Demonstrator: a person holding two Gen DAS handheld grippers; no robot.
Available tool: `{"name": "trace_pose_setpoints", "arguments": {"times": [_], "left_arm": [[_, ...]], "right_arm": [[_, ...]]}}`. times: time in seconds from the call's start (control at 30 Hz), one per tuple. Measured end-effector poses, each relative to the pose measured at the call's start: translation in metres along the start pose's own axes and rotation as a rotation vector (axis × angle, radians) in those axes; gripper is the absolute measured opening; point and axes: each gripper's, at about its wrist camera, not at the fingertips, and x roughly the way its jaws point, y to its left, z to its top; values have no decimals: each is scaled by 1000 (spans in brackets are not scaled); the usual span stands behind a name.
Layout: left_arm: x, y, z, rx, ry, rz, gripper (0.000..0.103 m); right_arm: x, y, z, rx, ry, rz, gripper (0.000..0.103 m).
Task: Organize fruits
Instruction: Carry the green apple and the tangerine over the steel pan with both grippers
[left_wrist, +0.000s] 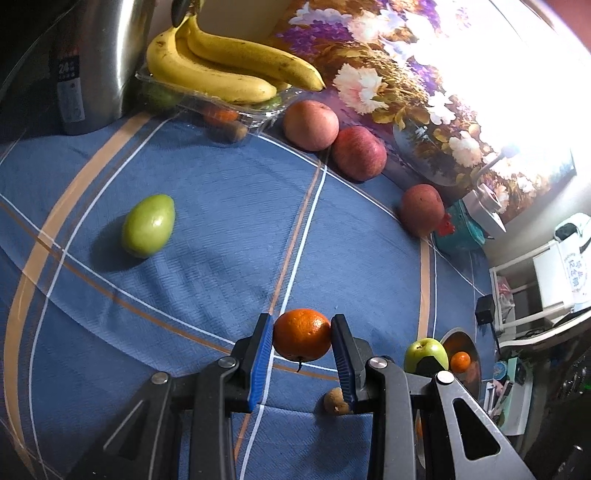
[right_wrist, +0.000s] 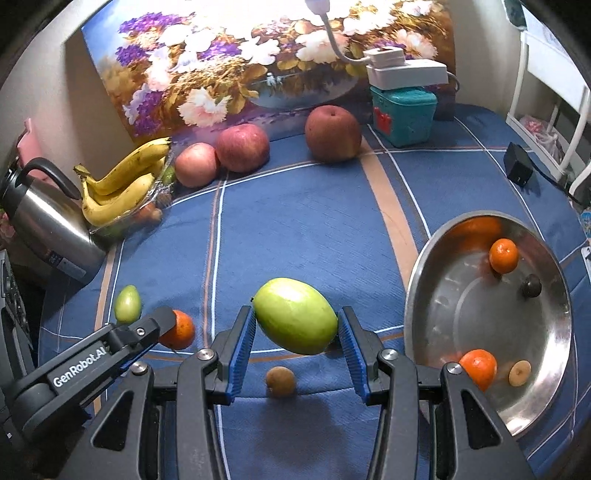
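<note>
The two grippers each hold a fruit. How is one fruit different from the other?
The left gripper holds an orange, which is round; the right gripper holds a green fruit, which is egg-shaped. The orange has dimpled skin; the green fruit looks smooth. In the right wrist view, the green fruit looks bigger than the orange. Both are squeezed between blue pads, off the blue cloth.

The left gripper (left_wrist: 302, 339) tilts steeply downward with its blue-padded fingers (left_wrist: 260, 356) clamped on an orange (left_wrist: 302, 334), while the right gripper (right_wrist: 296, 326), pitched down alike, squeezes a green fruit (right_wrist: 295, 320) crosswise between its fingers (right_wrist: 242, 354).
</note>
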Motion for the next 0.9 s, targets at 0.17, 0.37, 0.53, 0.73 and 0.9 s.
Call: {"name": "trace_pose_setpoints", "arguments": {"times": [0.17,0.37,0.53,0.73,0.9], "left_arm": [[2,-12,-4,33,3,6,34],[4,-33,-11,89,10,6,34],[9,-56,-20,137,26,-8,34],[17,-88,-34,207,50,-35,34],[22,-115,-50,265,74,-68,34]], "right_arm": [[-1,-20,0,46,6,-17,48],[-3,-47,-1,109,10,-42,48],[-9,-75,0,160,-2,-77,48],[-16,-112,-2,236,-17,-115,48],[-28,-141,-4,281,-41,-155,48]]}}
